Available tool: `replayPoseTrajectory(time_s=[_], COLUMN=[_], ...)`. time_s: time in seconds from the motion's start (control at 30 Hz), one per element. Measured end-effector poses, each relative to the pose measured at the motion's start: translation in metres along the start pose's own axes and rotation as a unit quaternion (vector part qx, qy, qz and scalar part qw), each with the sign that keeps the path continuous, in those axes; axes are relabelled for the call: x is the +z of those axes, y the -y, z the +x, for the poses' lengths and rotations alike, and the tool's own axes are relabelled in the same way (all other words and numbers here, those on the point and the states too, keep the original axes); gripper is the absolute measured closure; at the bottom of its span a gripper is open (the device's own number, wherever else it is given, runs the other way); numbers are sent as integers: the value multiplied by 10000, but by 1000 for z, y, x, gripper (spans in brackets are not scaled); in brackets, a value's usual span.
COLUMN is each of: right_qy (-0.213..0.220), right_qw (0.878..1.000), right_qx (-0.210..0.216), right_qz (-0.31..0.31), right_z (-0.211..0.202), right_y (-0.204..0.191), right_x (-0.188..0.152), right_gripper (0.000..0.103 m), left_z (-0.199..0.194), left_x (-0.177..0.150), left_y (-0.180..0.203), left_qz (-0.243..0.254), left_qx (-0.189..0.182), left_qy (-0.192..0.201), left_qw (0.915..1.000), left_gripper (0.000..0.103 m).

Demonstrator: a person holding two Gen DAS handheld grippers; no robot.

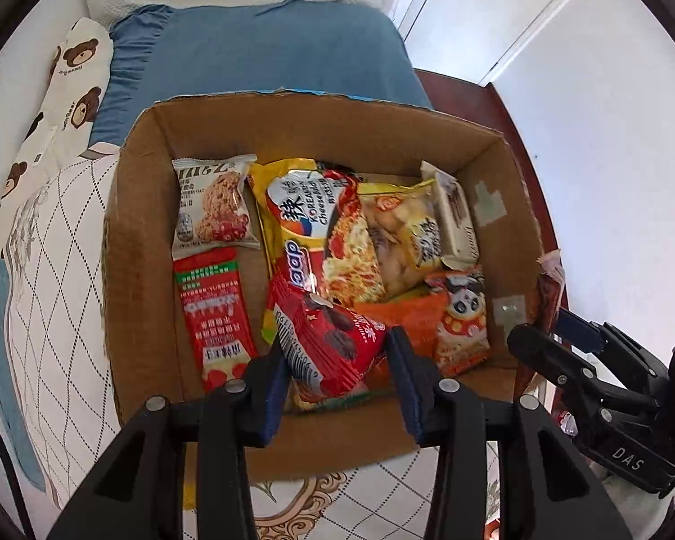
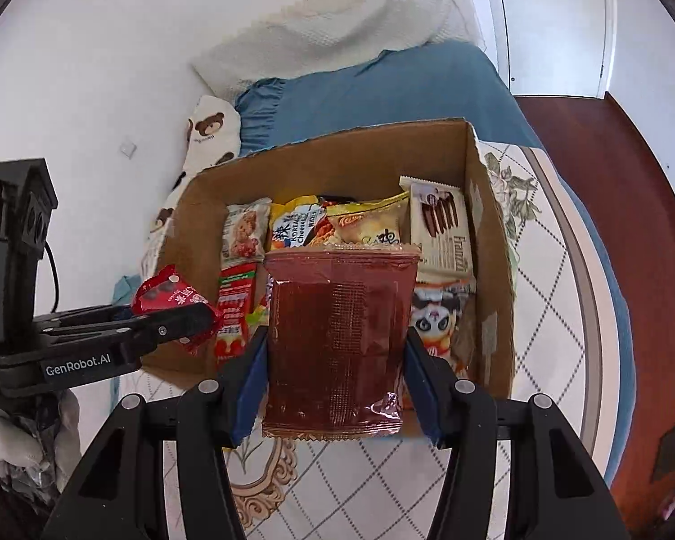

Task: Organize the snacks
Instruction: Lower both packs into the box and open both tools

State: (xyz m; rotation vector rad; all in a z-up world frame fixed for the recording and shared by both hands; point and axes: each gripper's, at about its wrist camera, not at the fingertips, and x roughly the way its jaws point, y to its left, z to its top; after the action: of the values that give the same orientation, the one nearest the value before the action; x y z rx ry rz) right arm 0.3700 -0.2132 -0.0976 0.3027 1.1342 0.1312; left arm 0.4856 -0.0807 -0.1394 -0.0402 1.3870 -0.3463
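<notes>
Left gripper [image 1: 337, 360] is clamped on one red snack packet [image 1: 326, 337] above the cardboard box [image 1: 292, 121]; its lower end is hidden. Right gripper [image 2: 337, 360] is clamped on one brown packet [image 2: 337, 337], hiding box contents behind.

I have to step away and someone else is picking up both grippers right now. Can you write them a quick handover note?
Left gripper: shut on a red snack pack, held over the near left part of the cardboard box.
Right gripper: shut on a dark red pouch, held above the box's near edge.
Done: several snacks already lie in the box, including a noodle pack, an oat cookie and a panda pack.
Left: set both held packs into the box. Whether more snacks wait outside cannot be seen.
</notes>
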Motion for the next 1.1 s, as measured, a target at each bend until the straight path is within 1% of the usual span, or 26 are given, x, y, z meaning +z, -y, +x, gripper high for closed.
replayPoseTrajectory(time_s=[0.1,0.2,0.3,0.33,0.37,0.4,0.43,0.47,0.53,0.63,0.77,0.93,1.03,1.07,1.1], right_qy=[-244,-454,-635,-685,-774,-861,-909,-930,-925,-928,-827,-679,-617,-574,-532], right_qw=[9997,9987,9976,9973,9966,9956,9949,9946,9940,9934,9926,9920,9910,9912,9911], right_qx=[-84,-198,-238,-253,-284,-374,-426,-459,-577,-669,-882,-1047,-1160,-1162,-1186], right_qz=[-12,-76,-100,-85,-35,44,87,74,22,-30,-99,-214,-272,-274,-284], right_z=[32,58,76,82,90,96,100,103,105,101,97,83,74,70,66], right_y=[-1,-3,-3,-3,-2,0,2,2,1,0,-1,-5,-6,-6,-7], right_x=[30,43,43,44,45,46,47,47,46,44,41,33,24,21,17], right_gripper=[44,44,44,41,27,17,3,3,3,3,3,3,3,3,3], left_z=[27,49,70,75,79,82,83,82,79,76,65,42,28,23,17], left_x=[26,44,56,59,60,62,62,62,60,54,40,17,0,-1,-8], left_y=[-9,-18,-30,-34,-36,-39,-41,-42,-43,-45,-43,-30,-25,-25,-24], left_qz=[-1,-43,-273,-346,-381,-411,-414,-406,-387,-406,-345,-97,8,23,31], left_qx=[216,391,281,258,239,277,317,358,460,418,535,729,840,882,941], left_qy=[-238,-453,-722,-807,-857,-882,-881,-831,-682,-593,-374,30,276,361,502], left_qw=[9995,9982,9966,9958,9953,9949,9947,9951,9959,9965,9973,9973,9961,9954,9943], left_gripper=[64,63,61,59,44,33,12,10,10,10,10,10,10,10,10])
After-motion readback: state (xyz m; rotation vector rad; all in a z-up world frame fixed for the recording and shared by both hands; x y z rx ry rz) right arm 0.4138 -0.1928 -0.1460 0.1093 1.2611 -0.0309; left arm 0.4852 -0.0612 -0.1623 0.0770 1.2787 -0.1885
